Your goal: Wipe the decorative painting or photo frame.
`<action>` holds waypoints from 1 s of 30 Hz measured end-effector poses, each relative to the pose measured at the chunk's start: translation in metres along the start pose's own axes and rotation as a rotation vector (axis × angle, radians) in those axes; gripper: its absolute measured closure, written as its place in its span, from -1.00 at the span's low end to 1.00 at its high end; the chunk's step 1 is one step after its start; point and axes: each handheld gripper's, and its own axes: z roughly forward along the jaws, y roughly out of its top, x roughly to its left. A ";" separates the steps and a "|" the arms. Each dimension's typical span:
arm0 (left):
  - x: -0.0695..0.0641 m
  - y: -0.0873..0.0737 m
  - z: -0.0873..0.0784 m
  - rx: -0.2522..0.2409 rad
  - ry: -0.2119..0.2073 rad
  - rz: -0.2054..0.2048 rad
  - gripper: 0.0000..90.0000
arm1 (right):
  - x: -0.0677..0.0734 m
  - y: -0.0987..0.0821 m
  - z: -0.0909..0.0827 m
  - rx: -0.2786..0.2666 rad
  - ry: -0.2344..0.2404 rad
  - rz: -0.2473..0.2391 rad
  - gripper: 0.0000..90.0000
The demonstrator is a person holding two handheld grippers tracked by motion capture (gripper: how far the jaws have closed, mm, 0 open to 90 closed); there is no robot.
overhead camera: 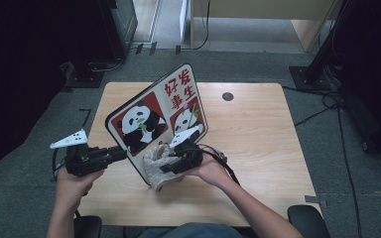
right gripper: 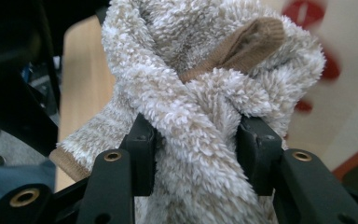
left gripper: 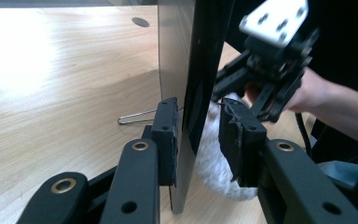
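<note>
Here, in the high view, the panda sign board (overhead camera: 156,119) is standing tilted on edge on the wooden table (overhead camera: 248,148), the left gripper (overhead camera: 121,152) reaching its lower left edge and the right gripper (overhead camera: 171,166) pressing a fluffy cloth (overhead camera: 155,168) against its face. In the left gripper view, the jaws are straddling the board (left gripper: 186,70) with a gap at the right pad (left gripper: 235,140), so it is looking released; the board could be tipping over under wiping pressure. In the right gripper view, the jaws are clenching the cloth (right gripper: 205,107) firmly.
</note>
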 end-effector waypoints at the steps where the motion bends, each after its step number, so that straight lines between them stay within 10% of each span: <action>1: 0.000 0.000 -0.001 -0.001 0.000 0.001 0.52 | 0.002 0.006 -0.004 -0.003 0.001 -0.004 0.23; 16: 0.016 -0.010 -0.014 -0.031 0.039 -0.042 0.69 | 0.020 0.081 -0.046 -0.052 -0.001 -0.088 0.24; 30: 0.023 0.014 0.003 -0.035 0.004 0.013 0.77 | 0.057 0.154 -0.061 -0.087 -0.014 -0.207 0.24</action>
